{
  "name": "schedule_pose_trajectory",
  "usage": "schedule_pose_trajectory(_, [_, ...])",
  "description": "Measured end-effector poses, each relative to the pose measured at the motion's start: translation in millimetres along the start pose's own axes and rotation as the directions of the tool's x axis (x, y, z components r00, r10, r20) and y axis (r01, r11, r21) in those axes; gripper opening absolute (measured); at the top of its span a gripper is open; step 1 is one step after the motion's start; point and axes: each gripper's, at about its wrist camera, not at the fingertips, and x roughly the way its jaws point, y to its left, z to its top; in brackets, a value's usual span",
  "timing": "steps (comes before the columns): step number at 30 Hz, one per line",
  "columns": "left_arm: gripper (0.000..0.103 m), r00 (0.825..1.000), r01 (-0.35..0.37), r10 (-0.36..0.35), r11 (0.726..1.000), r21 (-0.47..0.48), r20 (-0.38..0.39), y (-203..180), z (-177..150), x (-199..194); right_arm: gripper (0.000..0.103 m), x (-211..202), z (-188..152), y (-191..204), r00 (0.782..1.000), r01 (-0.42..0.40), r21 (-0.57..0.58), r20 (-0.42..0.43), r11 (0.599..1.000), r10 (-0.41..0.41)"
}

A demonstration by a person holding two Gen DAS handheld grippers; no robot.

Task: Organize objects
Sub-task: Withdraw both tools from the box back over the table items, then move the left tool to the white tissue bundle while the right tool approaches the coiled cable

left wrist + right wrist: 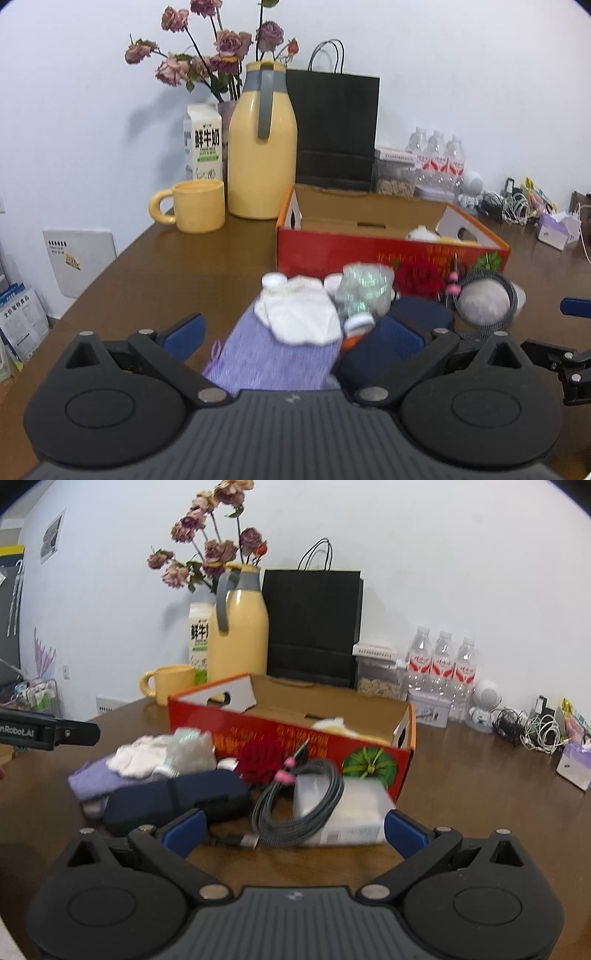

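L claw (291, 332) spread wide round purple sock (273, 362), nothing gripped; R claw (293, 829) wide, empty, before cable (295, 805). Sock judged soft, light: best pinched mid-body.

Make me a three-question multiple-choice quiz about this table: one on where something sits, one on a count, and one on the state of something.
1. Where is the yellow mug?
A. inside the red box
B. left of the yellow jug
C. on top of the black bag

2. How many water bottles stand by the wall?
A. three
B. one
C. five

3. How is the red box?
A. taped shut
B. lying upside down
C. open at the top

Answers:
1 B, the mug stands on the table just left of the yellow jug.
2 A, the right wrist view shows three red-labelled bottles side by side.
3 C, its flaps are up and the cardboard inside is visible.
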Motion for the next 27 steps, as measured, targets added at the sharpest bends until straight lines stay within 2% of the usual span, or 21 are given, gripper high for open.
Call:
schedule_pose_trajectory(7, [0.103,1.0,-0.011,0.01,1.0,-0.011,-0.024,7,-9,1,0.103,3,-7,6,1.0,-0.003,-0.013,-0.02,1.0,0.003])
schedule_pose_trajectory(18, [0.103,0.999,-0.018,0.018,1.0,-0.004,-0.033,16,-4,13,0.103,15,-4,8,0.999,0.023,-0.031,-0.035,0.999,-0.024])
schedule_pose_trajectory(23, [0.103,0.999,-0.018,0.017,1.0,-0.009,-0.037,19,-5,14,0.103,32,4,13,0.996,0.076,-0.134,-0.041,0.988,-0.083])
schedule_pose_trajectory(27, [0.103,0.999,-0.024,0.024,0.999,-0.021,-0.038,25,-6,13,0.103,55,13,20,0.991,0.101,-0.25,-0.056,0.963,-0.119])
